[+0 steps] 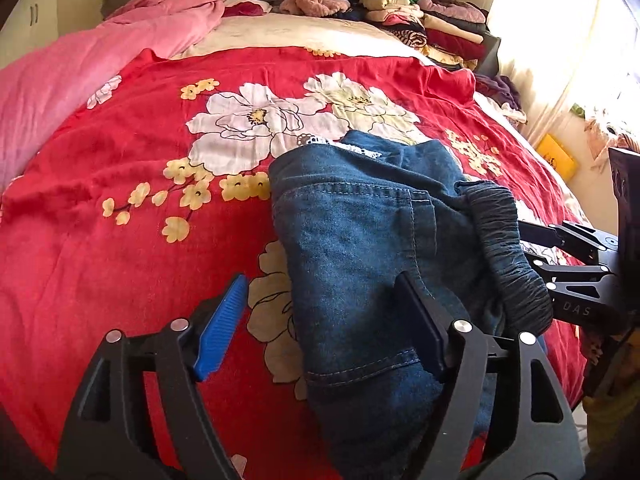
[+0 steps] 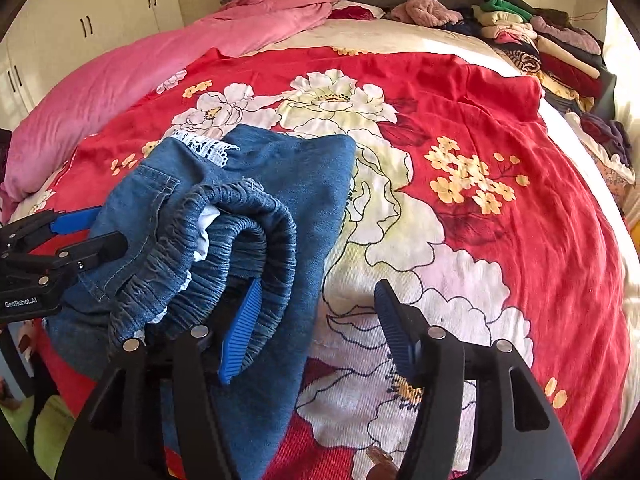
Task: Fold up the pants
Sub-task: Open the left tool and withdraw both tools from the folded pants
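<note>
Blue denim pants [image 1: 360, 240] lie folded in a bundle on the red floral bedspread [image 1: 120, 240], with white lace trim at the far end and the elastic waistband [image 2: 244, 240] bunched toward me. My left gripper [image 1: 324, 328] is open; its right finger rests on the denim's near part, its blue-padded left finger is over the bedspread. My right gripper [image 2: 316, 328] is open; its left finger touches the waistband, its right finger is over the bedspread [image 2: 500, 200]. Each gripper shows at the edge of the other's view.
A pink blanket [image 1: 100, 60] lies along the left side of the bed. A pile of folded clothes [image 1: 432, 20] sits at the far right corner near a bright window. White cupboards [image 2: 80, 28] stand beyond the bed's left side.
</note>
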